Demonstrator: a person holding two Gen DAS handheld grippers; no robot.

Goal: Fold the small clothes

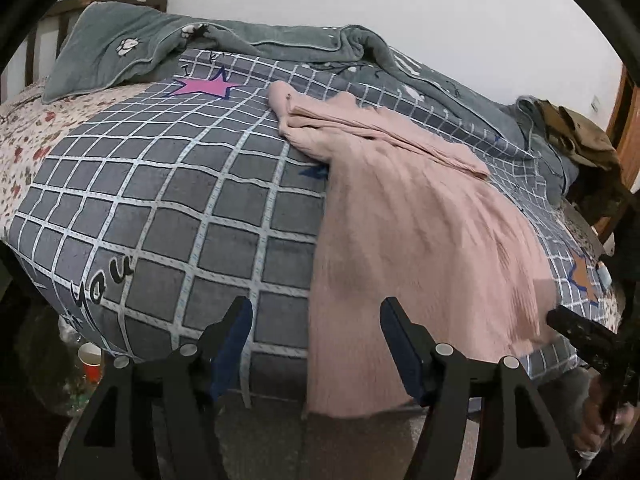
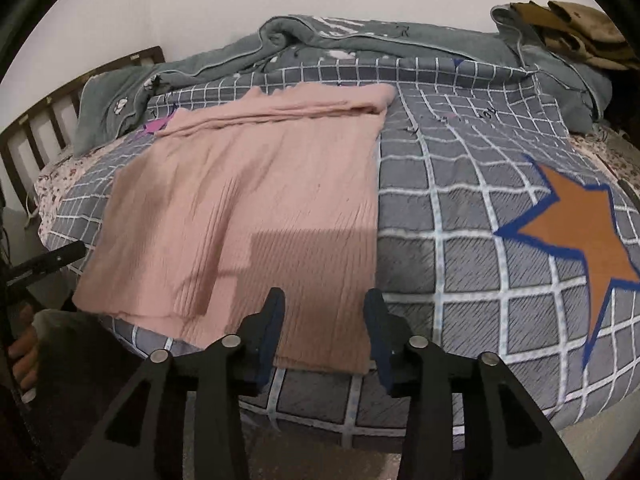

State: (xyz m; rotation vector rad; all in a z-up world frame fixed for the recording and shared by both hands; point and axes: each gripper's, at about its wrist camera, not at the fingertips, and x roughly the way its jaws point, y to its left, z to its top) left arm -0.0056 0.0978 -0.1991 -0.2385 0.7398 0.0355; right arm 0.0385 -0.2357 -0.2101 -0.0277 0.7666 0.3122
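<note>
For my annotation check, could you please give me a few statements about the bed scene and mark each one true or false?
1. The pink garment lies on the checked grey quilt. True.
2. The right gripper clamps the garment. False: its jaws stand open.
3. An orange star is printed on the quilt. True.
4. The left gripper holds a red cup. False: it is open and empty; the red cup is below the bed's edge.
</note>
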